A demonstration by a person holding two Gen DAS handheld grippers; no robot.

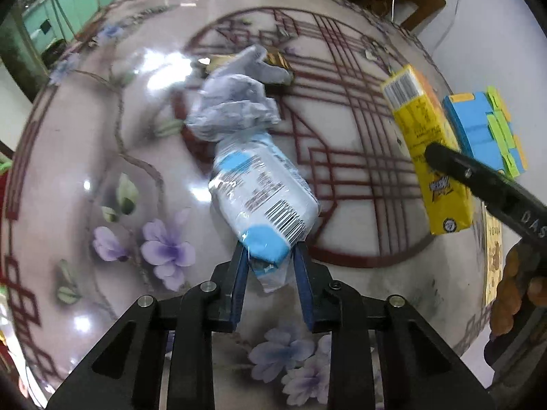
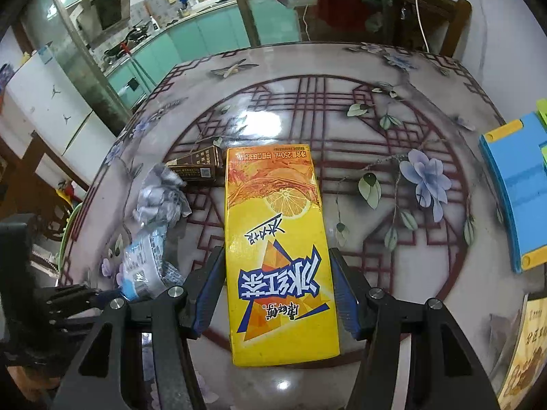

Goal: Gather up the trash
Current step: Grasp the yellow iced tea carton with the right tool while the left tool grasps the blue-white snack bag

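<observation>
My left gripper (image 1: 271,268) is shut on the near end of a white and blue tissue packet (image 1: 263,191), its blue pads pinching the wrapper from both sides. Crumpled grey-white paper (image 1: 236,102) bunches at the packet's far end. I cannot tell whether the packet rests on the table. My right gripper (image 2: 276,256) is shut on a yellow lemon-tea drink carton (image 2: 277,239), pads on its long sides, holding it above the table. The carton (image 1: 430,157) also shows at the right of the left wrist view. The packet (image 2: 143,263) and paper (image 2: 160,198) lie left of the carton.
A small brown box (image 2: 198,164) lies on the glossy flower-patterned table (image 2: 376,136) behind the crumpled paper. A blue foam block with green and yellow pieces (image 1: 478,130) sits at the table's right edge. A yellow printed card (image 2: 526,341) is near right. A wooden chair (image 2: 454,17) stands behind.
</observation>
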